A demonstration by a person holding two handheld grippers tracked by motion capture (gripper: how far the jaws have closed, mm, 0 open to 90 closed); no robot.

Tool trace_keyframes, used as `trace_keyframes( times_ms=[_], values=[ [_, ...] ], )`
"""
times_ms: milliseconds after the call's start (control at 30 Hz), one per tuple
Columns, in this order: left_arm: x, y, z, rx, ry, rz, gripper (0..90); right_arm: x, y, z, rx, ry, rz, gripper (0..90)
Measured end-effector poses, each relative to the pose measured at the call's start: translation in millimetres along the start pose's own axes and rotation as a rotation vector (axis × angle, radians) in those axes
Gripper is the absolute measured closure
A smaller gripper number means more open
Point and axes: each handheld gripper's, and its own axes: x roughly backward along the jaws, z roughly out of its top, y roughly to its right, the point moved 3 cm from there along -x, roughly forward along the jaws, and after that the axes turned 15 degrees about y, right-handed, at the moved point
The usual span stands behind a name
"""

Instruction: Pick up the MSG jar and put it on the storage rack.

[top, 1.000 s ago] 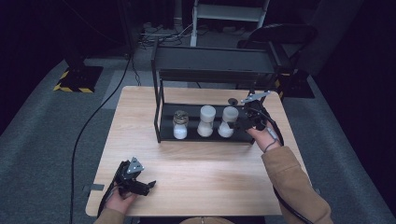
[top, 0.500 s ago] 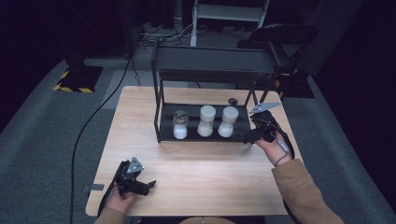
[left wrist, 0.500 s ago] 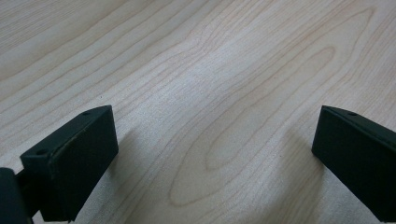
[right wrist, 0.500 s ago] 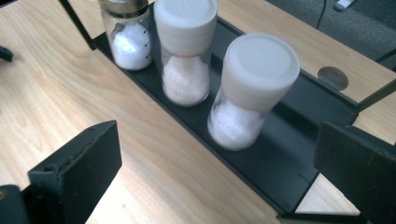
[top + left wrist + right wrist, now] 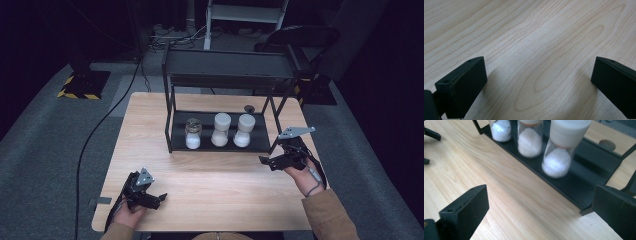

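Note:
A black two-tier rack [image 5: 226,66] stands at the back of the wooden table [image 5: 150,125]. On its lower shelf [image 5: 584,192] stand three jars of white powder in a row: a clear-topped left jar [image 5: 193,133], a white-capped middle jar [image 5: 221,129] and a white-capped right jar [image 5: 245,130]. My right gripper [image 5: 270,161] hovers open just off the rack's front right corner, with nothing between its jaws. The right gripper view looks at the right jar [image 5: 561,150] and middle jar [image 5: 530,140]. My left gripper [image 5: 152,200] rests open on bare wood [image 5: 539,50] near the front left edge.
The rack's upper shelf is a long black tray above the jars. A round cable hole [image 5: 248,108] sits in the table behind the rack. Dark floor with cables and a chair surrounds the table. Bare wood stretches between the two grippers.
My right gripper has drawn back from beside the right jar toward the person and down, off the rack's front right corner. The left gripper has stayed put.

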Motion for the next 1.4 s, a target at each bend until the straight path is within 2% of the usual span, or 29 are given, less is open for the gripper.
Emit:
trace_keyframes(
  times_ms=[100, 467, 733, 967, 1067, 1400],
  values=[
    [0.0, 0.0, 0.0, 0.000, 0.000, 0.000, 0.0, 1.0, 0.3, -11.8, -0.016, 0.002, 0.008, 0.6],
    [0.0, 0.2, 0.0, 0.001, 0.000, 0.001, 0.0, -7.0, 2.1, -49.6, -0.026, -0.009, -0.005, 0.8],
    [-0.1, 0.2, 0.0, 0.002, 0.000, 0.000, 0.0, -16.5, 1.4, -74.8, -0.007, -0.007, -0.006, 1.0],
    [-0.1, 0.2, -0.1, 0.002, 0.000, 0.000, 0.0, -23.4, 2.3, -93.7, 0.010, 0.001, -0.006, 0.7],
    [-0.1, 0.1, -0.1, 0.002, 0.000, 0.000, 0.0, -25.6, -1.5, -102.3, 0.033, 0.014, -0.039, 0.7],
    [-0.1, 0.3, -0.1, 0.003, 0.000, 0.001, 0.0, -35.8, 2.4, -117.4, 0.011, -0.031, -0.009, 0.7]
  ],
)
